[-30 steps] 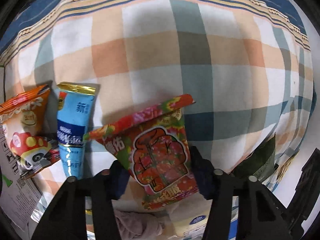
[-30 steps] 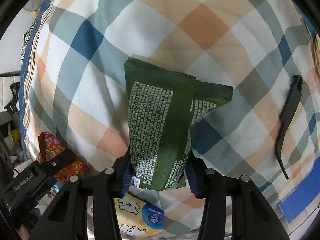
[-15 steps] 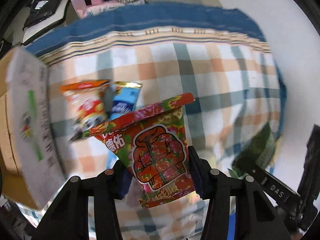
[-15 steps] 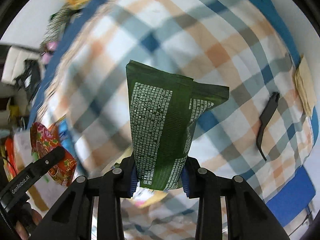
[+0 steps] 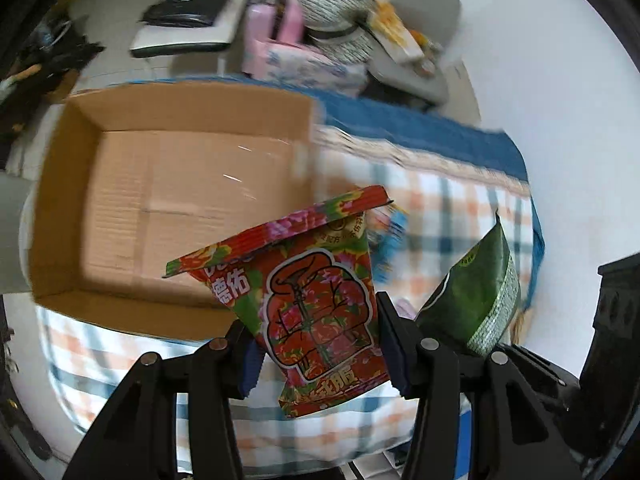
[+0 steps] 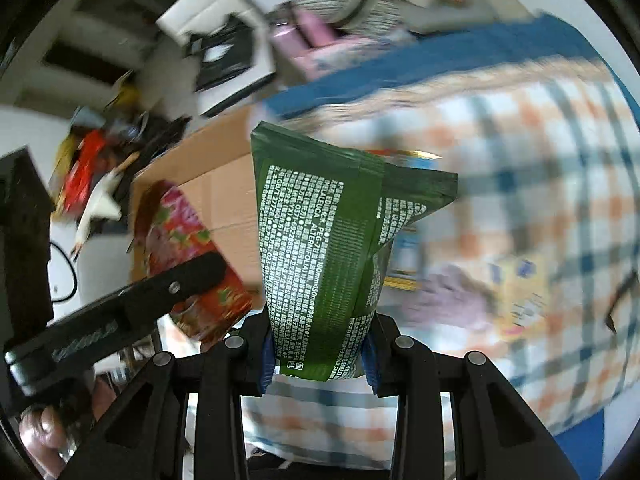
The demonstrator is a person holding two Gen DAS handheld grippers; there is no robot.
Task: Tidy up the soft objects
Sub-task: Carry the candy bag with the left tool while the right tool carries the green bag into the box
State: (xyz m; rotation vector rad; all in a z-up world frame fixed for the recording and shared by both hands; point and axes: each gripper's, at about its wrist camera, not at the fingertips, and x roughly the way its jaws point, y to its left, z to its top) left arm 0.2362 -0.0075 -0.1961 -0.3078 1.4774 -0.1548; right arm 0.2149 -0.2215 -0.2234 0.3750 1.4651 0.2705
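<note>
My left gripper (image 5: 316,344) is shut on a red floral packet (image 5: 320,304) and holds it in the air near the right side of an open cardboard box (image 5: 168,200). My right gripper (image 6: 318,354) is shut on a green packet (image 6: 324,240) with white print, held above the checked bedspread (image 6: 540,184). The green packet also shows in the left wrist view (image 5: 476,300), at the right. The red packet and left gripper show in the right wrist view (image 6: 188,248), in front of the box (image 6: 224,184).
The box stands on the bed's left part and looks empty inside. More soft packets (image 6: 516,300) lie blurred on the bedspread. Clutter, a pink case (image 5: 276,28) and a chair (image 5: 420,40) stand on the floor beyond the bed.
Both grippers have lifted and swung left with their packets, from over the bedspread toward the cardboard box, which has come into view. Both holds are unchanged.
</note>
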